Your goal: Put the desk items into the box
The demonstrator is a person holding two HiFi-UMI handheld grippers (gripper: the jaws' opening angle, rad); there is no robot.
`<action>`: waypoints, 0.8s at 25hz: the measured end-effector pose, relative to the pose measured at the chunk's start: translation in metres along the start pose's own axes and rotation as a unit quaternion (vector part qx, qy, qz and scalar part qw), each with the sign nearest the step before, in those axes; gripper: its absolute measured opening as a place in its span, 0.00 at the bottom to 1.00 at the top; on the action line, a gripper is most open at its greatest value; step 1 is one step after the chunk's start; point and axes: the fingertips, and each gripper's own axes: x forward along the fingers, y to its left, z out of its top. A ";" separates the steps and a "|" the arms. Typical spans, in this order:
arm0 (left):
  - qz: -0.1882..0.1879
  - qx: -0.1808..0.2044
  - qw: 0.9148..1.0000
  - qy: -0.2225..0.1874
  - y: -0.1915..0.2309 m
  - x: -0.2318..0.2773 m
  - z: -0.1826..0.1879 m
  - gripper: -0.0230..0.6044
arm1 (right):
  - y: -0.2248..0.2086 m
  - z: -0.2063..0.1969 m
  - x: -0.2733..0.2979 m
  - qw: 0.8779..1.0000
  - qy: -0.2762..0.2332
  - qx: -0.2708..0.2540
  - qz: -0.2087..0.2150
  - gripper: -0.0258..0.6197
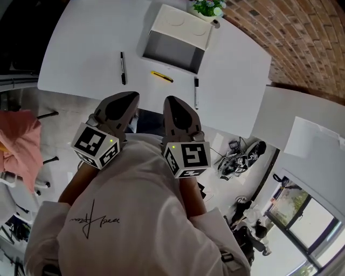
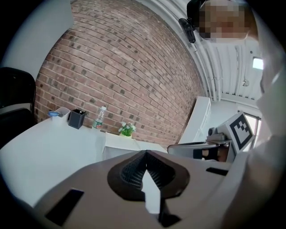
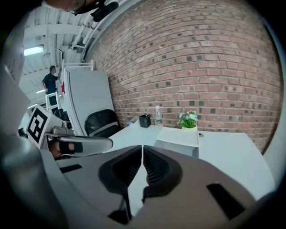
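On the white table (image 1: 81, 54) stands an open white box (image 1: 175, 38) with a grey inside. In front of it lie a black pen (image 1: 123, 68), a small yellow item (image 1: 161, 76) and a second black pen (image 1: 196, 92). My left gripper (image 1: 131, 96) and right gripper (image 1: 171, 100) are held side by side near the table's near edge, both shut and empty. The left gripper view shows shut jaws (image 2: 145, 154) with the box (image 2: 120, 145) beyond them. The right gripper (image 3: 142, 147) also points toward the box (image 3: 178, 136).
A potted plant (image 1: 207, 7) stands behind the box by the brick wall. A water bottle (image 3: 158, 116) and a black holder (image 3: 144, 120) stand farther along the table, with a black chair (image 3: 102, 123) beyond. Shoes and clutter (image 1: 240, 156) lie on the floor at right.
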 end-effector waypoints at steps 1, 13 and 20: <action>-0.004 0.000 1.000 0.004 -0.002 0.003 -0.001 0.04 | -0.003 -0.002 0.001 1.000 0.002 0.003 -0.003 0.08; -0.010 0.005 0.998 0.060 -0.001 0.046 -0.021 0.04 | -0.051 -0.027 0.016 0.999 0.039 0.027 -0.021 0.08; -0.028 0.008 0.995 0.100 -0.012 0.071 -0.035 0.04 | -0.090 -0.056 0.019 0.995 0.081 0.041 -0.048 0.08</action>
